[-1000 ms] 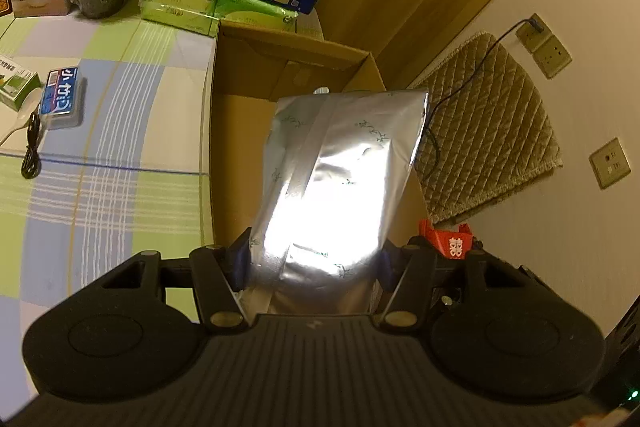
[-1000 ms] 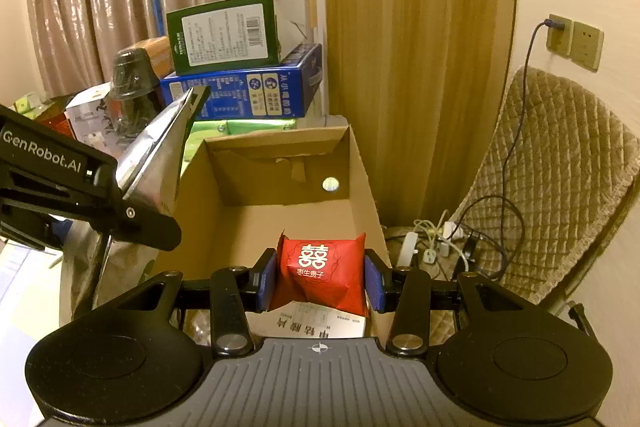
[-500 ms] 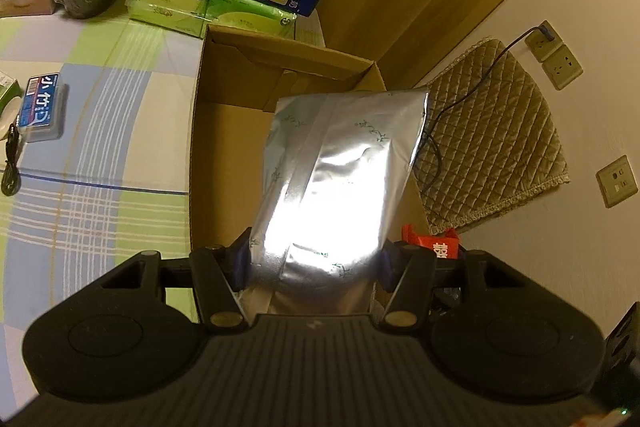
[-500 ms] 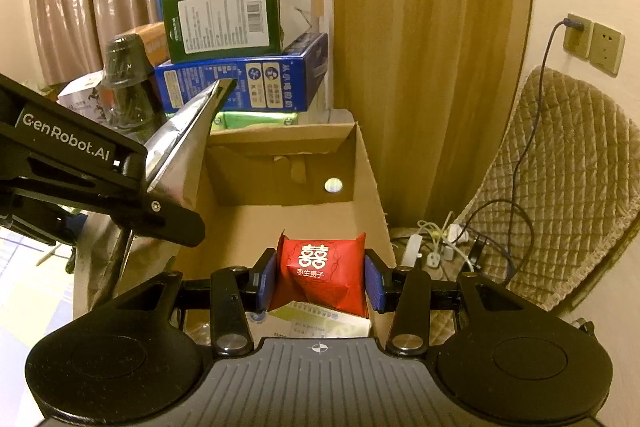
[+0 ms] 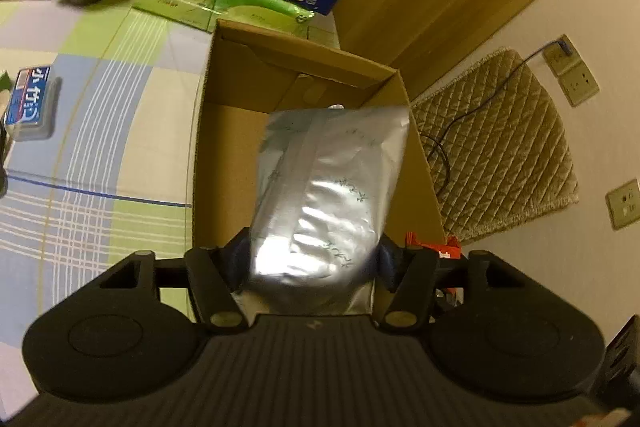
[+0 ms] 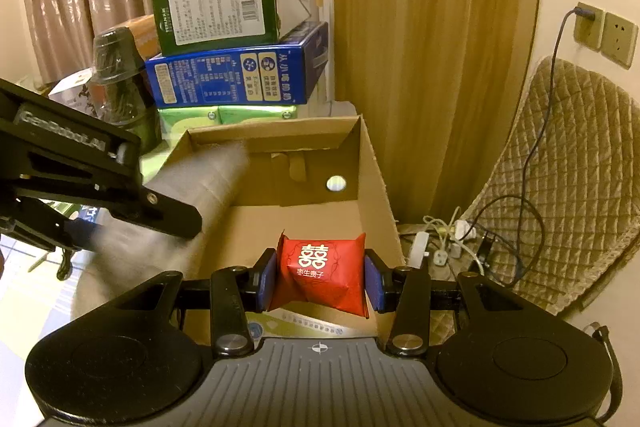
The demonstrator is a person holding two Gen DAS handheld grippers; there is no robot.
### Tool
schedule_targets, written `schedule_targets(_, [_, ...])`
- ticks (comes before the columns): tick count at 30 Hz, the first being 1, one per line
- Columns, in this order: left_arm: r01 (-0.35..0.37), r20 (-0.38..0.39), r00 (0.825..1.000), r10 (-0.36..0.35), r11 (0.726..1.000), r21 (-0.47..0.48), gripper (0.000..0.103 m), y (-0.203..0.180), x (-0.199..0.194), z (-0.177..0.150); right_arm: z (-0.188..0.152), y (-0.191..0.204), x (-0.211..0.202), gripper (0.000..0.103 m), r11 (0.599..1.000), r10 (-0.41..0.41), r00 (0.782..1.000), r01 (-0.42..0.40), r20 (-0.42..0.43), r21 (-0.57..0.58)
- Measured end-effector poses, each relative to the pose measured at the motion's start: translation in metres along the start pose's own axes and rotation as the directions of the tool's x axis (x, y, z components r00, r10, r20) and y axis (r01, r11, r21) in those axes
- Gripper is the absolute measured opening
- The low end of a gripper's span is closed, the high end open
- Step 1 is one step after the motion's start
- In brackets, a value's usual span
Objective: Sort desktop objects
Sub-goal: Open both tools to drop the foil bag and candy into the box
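— Why hold both over the cardboard box (image 5: 224, 147)?

— To drop them in, I'd say. The left gripper (image 5: 314, 261) has the silver foil pouch (image 5: 332, 187) between its jaws, which have just been opening; it looks blurred, perhaps slipping. The right gripper (image 6: 320, 277) is clenched on the red candy packet (image 6: 320, 271).

— Anything in the way?

— Stacked cartons (image 6: 236, 75) on the bench (image 5: 80, 147) behind, clear of the box.

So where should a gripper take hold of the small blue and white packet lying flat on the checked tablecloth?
Grip the small blue and white packet across its two long edges, coming from straight above. It lies flat on the checked tablecloth, so only its narrow width is likely to fit between the fingers.
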State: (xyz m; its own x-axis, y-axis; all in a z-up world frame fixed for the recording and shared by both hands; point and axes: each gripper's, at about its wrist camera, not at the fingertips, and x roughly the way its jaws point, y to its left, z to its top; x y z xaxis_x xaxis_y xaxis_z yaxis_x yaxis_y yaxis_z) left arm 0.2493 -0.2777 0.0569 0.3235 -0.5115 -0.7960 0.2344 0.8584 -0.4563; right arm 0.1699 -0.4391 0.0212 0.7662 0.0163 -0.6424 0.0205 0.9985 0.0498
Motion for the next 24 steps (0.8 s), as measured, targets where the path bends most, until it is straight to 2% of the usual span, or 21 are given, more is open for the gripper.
schedule_targets(4, [0.021,0.03,0.999,-0.02,1.0,-0.017,0.058,0.006,-0.005,0.005,0.002,-0.001,0.007,0.043,1.0,0.015,1.0,-0.015,-0.009,0.025])
schedule_targets(8, [0.028,0.069,0.997,-0.026,0.999,-0.024,0.058,0.011,-0.018,0.009,0.006,-0.003,0.009,0.06,0.997,0.044,0.999,-0.044,-0.001,0.06])
schedule_targets(11, [0.034,0.084,0.996,-0.031,0.999,-0.039,0.058,0.018,-0.027,0.007,0.007,-0.004,0.004,0.064,0.996,0.042,0.999,-0.043,0.015,0.072])
schedule_targets(21, [0.003,0.121,0.993,0.003,0.999,-0.051,0.061,0.048,-0.056,-0.021,-0.013,-0.004,-0.036,0.072,0.991,0.035,0.999,-0.037,0.023,0.126])
schedule_targets(24, [-0.028,0.133,0.991,0.032,0.999,-0.028,0.063,0.054,-0.068,-0.034,-0.02,0.005,-0.053,0.079,0.991,0.041,0.999,-0.044,0.029,0.123])
